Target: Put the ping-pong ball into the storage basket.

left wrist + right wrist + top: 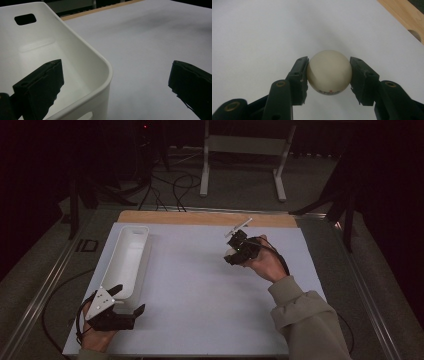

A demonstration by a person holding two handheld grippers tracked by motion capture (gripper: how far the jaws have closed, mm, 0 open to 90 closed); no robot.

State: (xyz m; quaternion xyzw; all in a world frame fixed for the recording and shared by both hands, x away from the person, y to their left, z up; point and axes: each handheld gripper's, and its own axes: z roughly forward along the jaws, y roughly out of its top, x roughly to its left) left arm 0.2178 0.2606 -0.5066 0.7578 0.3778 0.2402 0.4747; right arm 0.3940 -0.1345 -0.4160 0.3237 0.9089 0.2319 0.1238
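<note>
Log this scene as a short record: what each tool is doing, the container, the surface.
right tool: shut on the cream ball, held over the white table
left tool: open, jaws astride the near corner of the white bin
white bin: long, nothing seen inside, at the table's left edge
ball marking: small print, too small to read

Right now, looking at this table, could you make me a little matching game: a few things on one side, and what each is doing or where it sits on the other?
Things:
1. ball
2. white bin
3. left hand-held gripper
4. wooden strip

Places or states:
A. runs along the table's far edge
B. open, jaws either side of a bin corner
C. clamped between two black jaws
D. lies lengthwise on the table's left side

Pairs: 1-C, 2-D, 3-B, 4-A
</note>
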